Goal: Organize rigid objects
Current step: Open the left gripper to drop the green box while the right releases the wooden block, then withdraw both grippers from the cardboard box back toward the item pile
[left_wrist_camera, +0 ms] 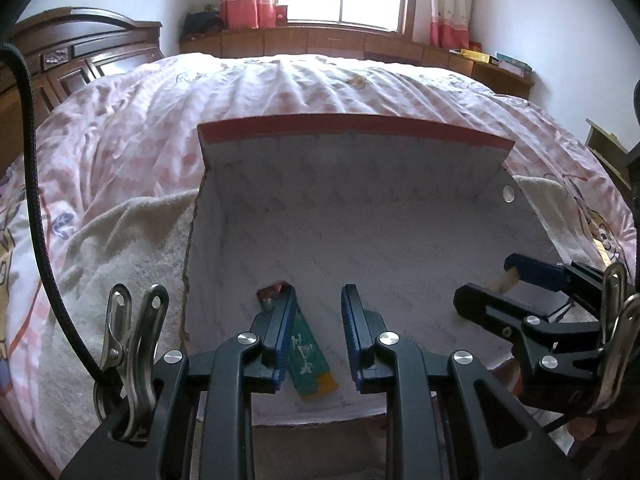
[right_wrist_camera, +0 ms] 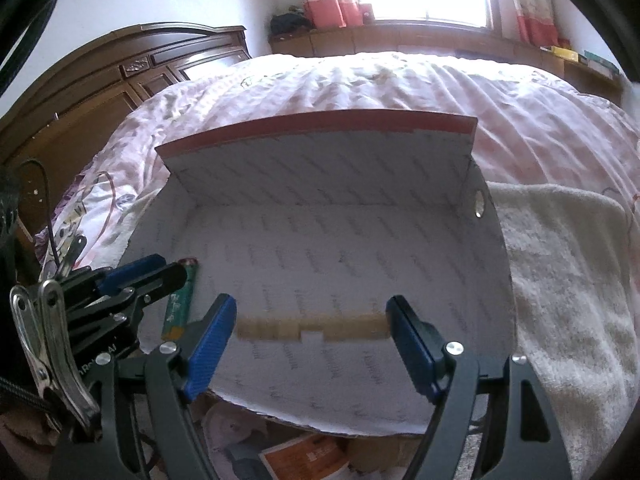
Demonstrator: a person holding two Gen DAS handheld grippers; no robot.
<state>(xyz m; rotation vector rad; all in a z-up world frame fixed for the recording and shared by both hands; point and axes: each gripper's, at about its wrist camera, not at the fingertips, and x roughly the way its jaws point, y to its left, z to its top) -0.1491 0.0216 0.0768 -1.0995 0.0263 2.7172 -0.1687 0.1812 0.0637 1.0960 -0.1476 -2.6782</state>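
A white cardboard box with a red rim lies on a cream towel on the bed, its near side low. On its floor lies a flat green pack with a red and a yellow end. My left gripper hangs over it, jaws drawn close with nothing gripped. The pack runs under its left finger. In the right wrist view the box fills the middle. There my right gripper is shut on a beige notched wooden bar, held endwise over the box floor. The left gripper and green pack show at left.
A pink patterned quilt covers the bed around the cream towel. A dark wooden headboard stands at left, and a window ledge with books runs behind. Orange printed packs lie below the box's near edge.
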